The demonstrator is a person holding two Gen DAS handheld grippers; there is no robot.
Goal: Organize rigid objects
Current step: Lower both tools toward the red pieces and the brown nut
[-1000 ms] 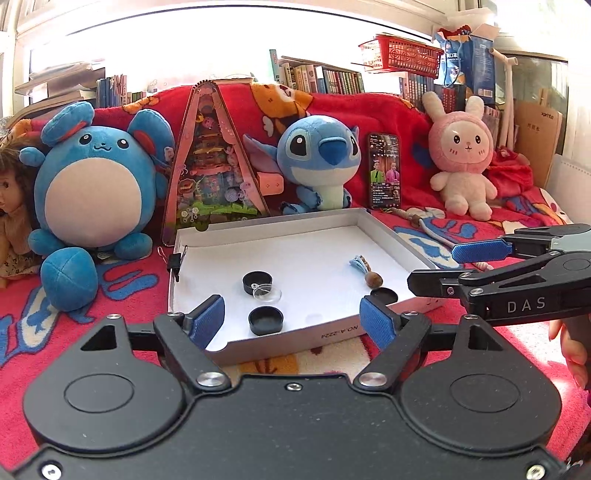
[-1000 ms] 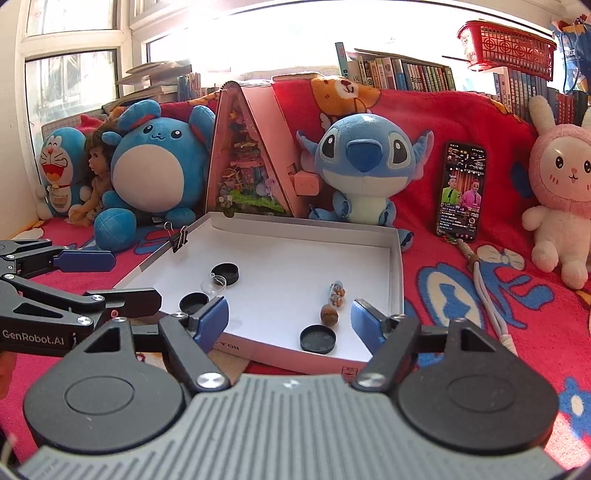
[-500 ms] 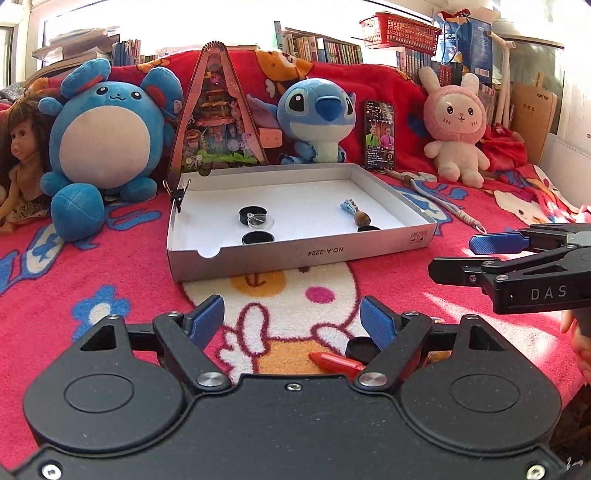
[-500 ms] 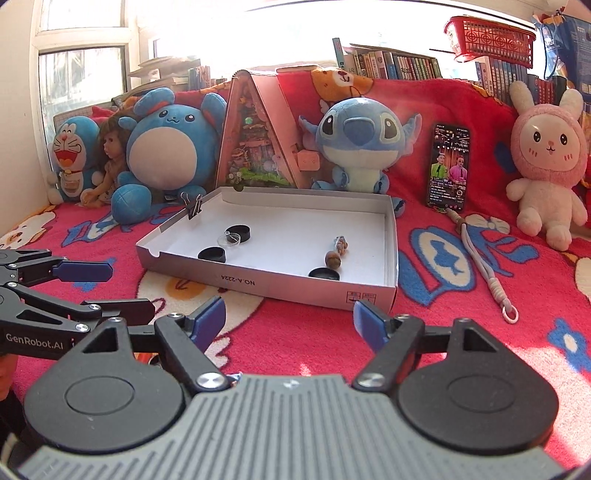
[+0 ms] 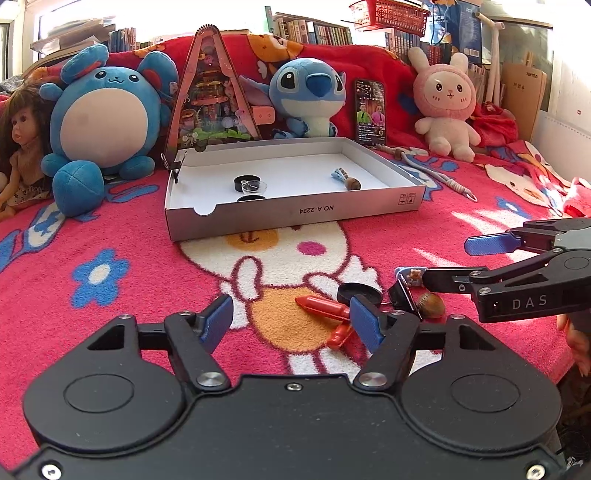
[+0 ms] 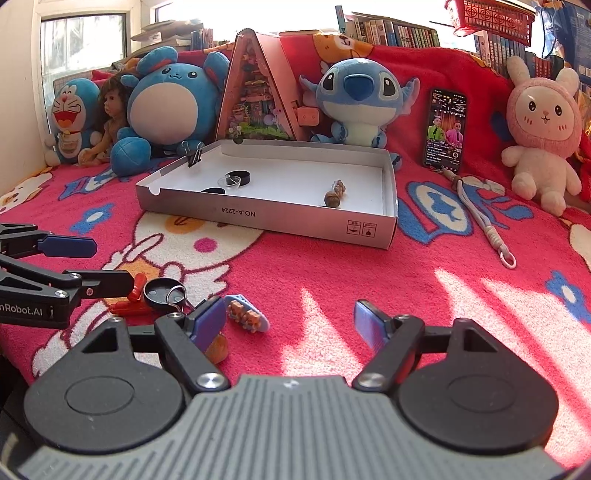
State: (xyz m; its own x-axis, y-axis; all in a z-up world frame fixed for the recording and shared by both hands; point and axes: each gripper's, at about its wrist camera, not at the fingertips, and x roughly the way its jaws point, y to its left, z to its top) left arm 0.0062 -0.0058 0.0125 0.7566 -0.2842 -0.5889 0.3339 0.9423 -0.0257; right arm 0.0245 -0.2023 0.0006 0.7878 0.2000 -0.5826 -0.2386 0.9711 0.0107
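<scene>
A shallow white cardboard box [image 5: 295, 216] lies flat and open on the red blanket, its printed front wall facing the cameras. Inside, toward its left, sit two black round caps [image 5: 246, 181] with a clear dish [image 5: 254, 187] just beside them; toward the right lie a brown acorn-like piece [image 5: 352, 183] and a small pale blue clip [image 5: 338, 172]. A black binder clip [image 6: 195, 155] grips the box's left wall. On the blanket nearer the cameras lies a loose cluster: red crayons [image 5: 323, 307], a black round cap [image 5: 359, 293], a black binder clip [image 5: 404, 295], a brown acorn [image 5: 430, 305] and a blue hair clip with little bears [image 6: 246, 316].

Sunlit window [image 6: 85, 48], bookshelf [image 6: 399, 31] behind.
</scene>
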